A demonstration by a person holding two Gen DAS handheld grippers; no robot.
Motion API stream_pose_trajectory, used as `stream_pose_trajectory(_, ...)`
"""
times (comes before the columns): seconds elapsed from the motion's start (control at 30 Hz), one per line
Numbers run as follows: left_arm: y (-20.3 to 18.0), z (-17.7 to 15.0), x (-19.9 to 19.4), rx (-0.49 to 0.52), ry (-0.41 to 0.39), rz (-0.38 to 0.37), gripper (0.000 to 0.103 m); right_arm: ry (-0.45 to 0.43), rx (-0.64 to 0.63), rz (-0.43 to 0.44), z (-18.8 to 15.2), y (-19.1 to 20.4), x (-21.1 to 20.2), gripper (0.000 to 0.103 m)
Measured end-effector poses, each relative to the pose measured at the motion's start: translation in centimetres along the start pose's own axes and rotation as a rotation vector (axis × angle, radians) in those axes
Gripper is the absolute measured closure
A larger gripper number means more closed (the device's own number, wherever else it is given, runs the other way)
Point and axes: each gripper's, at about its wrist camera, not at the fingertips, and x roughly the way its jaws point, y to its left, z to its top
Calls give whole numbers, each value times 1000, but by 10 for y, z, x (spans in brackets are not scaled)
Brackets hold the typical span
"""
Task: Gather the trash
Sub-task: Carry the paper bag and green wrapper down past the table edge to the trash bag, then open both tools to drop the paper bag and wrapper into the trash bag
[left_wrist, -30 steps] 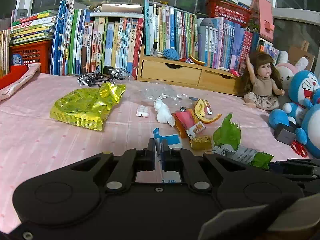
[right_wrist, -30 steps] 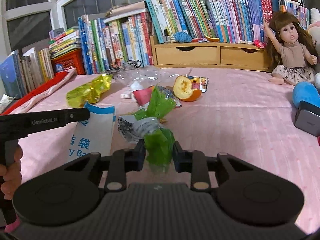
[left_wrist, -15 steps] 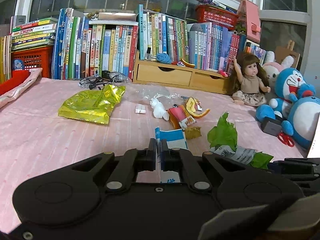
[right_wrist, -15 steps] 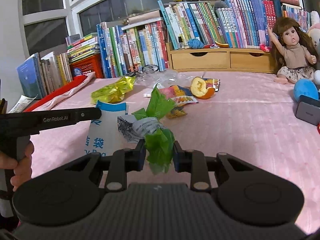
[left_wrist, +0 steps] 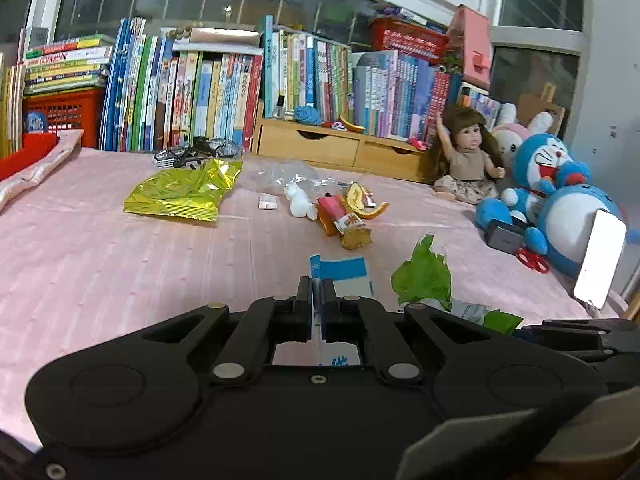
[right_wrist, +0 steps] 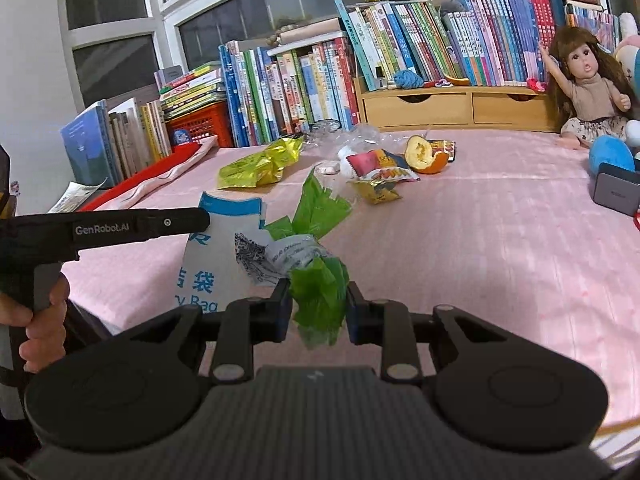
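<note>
At the bottom centre of the left wrist view, the left tongs (left_wrist: 318, 304) are pressed together on the thin edge of a white-and-blue paper bag (left_wrist: 343, 276), whose printed face extends toward 12 o'clock over the pink tabletop (left_wrist: 120, 280). In the right wrist view the same bag (right_wrist: 222, 256) hangs beside the black arm of the left tool, which a hand (right_wrist: 44, 320) holds at 9 o'clock. The right tongs (right_wrist: 316, 306) stand partly apart and are clamped on a crumpled green plastic wrapper (right_wrist: 320, 296); both pads press into it, and a printed grey-white sheet (right_wrist: 280, 256) joined to it spreads toward 11 o'clock, touching the bag. More trash lies on the tabletop farther off toward 12 o'clock: a yellow foil packet (left_wrist: 184, 192), a white crumpled tissue (left_wrist: 298, 204), a red snack wrapper (left_wrist: 340, 218), an orange peel (right_wrist: 426, 156) and clear plastic film (left_wrist: 288, 174). A doll (left_wrist: 464, 160) sits at 2 o'clock, in front of a row of books (left_wrist: 224, 88).
</note>
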Motion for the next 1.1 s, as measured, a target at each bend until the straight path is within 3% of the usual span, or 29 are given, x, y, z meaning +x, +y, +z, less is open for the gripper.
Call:
stream_pose_trajectory(0.33,-7,-37,-57,38,29,-34,100,39,26,24,-44,22,-33,71)
stream_pose_trajectory(0.5,-8,-57,-73,38,87,-51,100,78,47,33,-63,27,-46,71)
stream_pose_trajectory(0.73,-7,-82,-71,37,175,-40,100,154,23,15,-84,32,-45,71)
stream_pose_trajectory(1.1,-10,-90,-67,67,208,-34,99,297,16,18,-109,34,-31,71)
